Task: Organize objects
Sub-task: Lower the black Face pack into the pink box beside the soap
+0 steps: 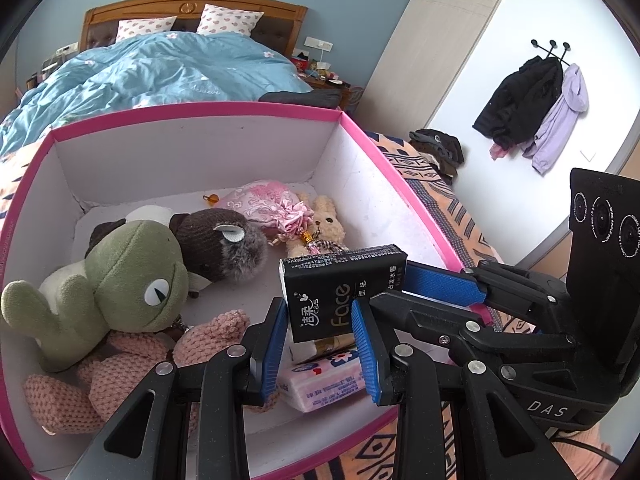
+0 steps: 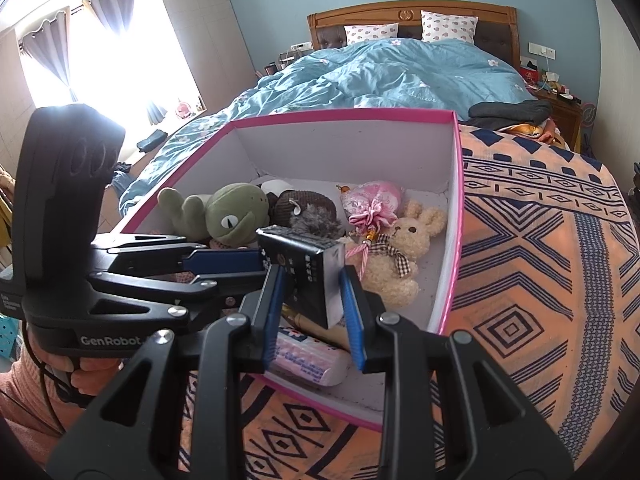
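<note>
A black tissue pack [image 1: 340, 292] [image 2: 308, 276] hangs over the near end of a pink-rimmed white box [image 1: 200, 110] [image 2: 344, 114]. My left gripper [image 1: 320, 312] is shut on its lower part. My right gripper [image 2: 311, 280] is shut on it too and reaches in from the right [image 1: 394, 284] in the left wrist view. Under the pack lies a pink tissue pack [image 1: 324, 380] [image 2: 308, 356]. The box also holds a green frog plush [image 1: 132, 276], a brown knitted toy [image 1: 216, 244], a pink crochet toy [image 1: 132, 368], a pink sachet [image 1: 264, 204] and a beige bunny [image 2: 404, 248].
The box stands on an orange patterned blanket [image 2: 540, 260] at the foot of a bed with a blue duvet [image 2: 380, 72]. Coats [image 1: 532, 108] hang on the wall at the right. A clothes pile [image 1: 438, 148] lies on the blanket edge. A person's hand [image 2: 84, 376] holds the left gripper.
</note>
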Demonstrator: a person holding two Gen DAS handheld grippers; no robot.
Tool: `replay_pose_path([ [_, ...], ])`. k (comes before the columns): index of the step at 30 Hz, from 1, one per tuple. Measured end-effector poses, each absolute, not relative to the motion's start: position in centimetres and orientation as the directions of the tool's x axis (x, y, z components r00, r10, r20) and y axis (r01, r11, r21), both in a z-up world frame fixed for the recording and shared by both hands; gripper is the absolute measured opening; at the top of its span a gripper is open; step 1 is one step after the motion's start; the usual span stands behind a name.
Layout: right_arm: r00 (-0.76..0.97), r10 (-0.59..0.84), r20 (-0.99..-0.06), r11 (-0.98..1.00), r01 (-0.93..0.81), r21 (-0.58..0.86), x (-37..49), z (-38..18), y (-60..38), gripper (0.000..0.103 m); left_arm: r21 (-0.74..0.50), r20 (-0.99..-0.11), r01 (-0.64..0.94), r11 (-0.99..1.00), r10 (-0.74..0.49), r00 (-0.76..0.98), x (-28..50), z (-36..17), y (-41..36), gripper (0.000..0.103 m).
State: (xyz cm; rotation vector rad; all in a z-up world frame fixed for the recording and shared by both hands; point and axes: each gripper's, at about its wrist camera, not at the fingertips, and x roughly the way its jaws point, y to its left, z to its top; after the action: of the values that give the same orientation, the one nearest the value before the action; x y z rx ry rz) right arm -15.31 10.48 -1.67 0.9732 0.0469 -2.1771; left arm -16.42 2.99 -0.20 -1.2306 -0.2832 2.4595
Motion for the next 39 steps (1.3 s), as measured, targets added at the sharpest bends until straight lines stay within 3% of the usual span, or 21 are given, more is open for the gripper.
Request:
replay_pose_path([
  [24, -0.389, -0.590, -0.708, -0.713, 0.662, 0.231, -16.8, -0.9, 8.5, 0.032, -0.325, -0.763, -0.217, -0.921, 0.390, -0.516, -18.2, 0.3, 1.9, 0.032],
  [39, -0.399, -0.603, -0.691, -0.716, 0.653, 0.247, -18.6, 0.2, 8.4, 0.032, -0.291, -0.769, -0.225, -0.930, 0.367, -0.524, -20.1, 1.7, 2.1, 0.032],
])
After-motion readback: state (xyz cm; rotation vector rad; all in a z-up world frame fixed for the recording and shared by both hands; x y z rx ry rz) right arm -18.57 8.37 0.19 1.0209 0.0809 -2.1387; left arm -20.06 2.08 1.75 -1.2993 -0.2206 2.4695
